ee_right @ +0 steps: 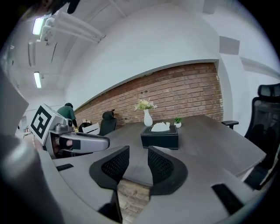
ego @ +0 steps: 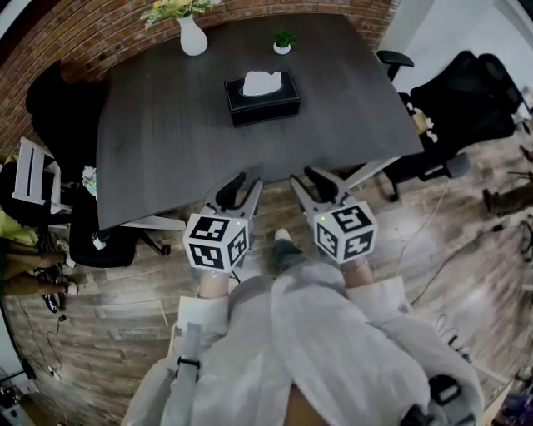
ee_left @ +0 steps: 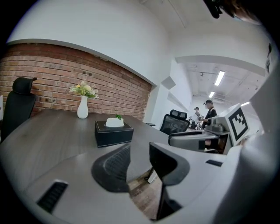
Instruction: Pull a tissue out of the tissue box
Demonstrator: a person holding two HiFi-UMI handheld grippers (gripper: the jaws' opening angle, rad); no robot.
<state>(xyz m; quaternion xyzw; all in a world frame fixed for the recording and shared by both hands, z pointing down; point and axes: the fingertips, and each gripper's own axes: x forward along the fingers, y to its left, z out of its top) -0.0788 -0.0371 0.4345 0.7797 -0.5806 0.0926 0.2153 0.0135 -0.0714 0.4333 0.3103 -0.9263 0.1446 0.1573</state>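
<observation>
We list one dark tabletop [ego: 166, 141] and three containers on it. Item one: a black rectangular tissue box [ego: 261, 100], sitting flat on the far half of the tabletop, about midway across its width. In it is a white tissue [ego: 261, 82] that stands crumpled up out of the slot in the box's top. Item two: a white vase [ego: 193, 37] at the far edge, to the left of the box and well apart from it, holding pale yellow and white flowers [ego: 175, 8]. Item three: a small white pot [ego: 282, 48], near the far edge behind the box, holding a little green plant [ego: 284, 37]. We also list two tools at the tabletop's near edge, well apart from the box and both pointing toward it. The left tool [ego: 248, 185] has its jaws apart and nothing between them. The right tool [ego: 306, 178] sits just beside it, its jaws likewise parted by a narrow gap and gripping nothing. Surroundings: a brick wall [ee_right: 183, 94] behind the tabletop, a black office chair [ego: 466, 96] to the right, and a wood-plank floor [ego: 108, 316].
</observation>
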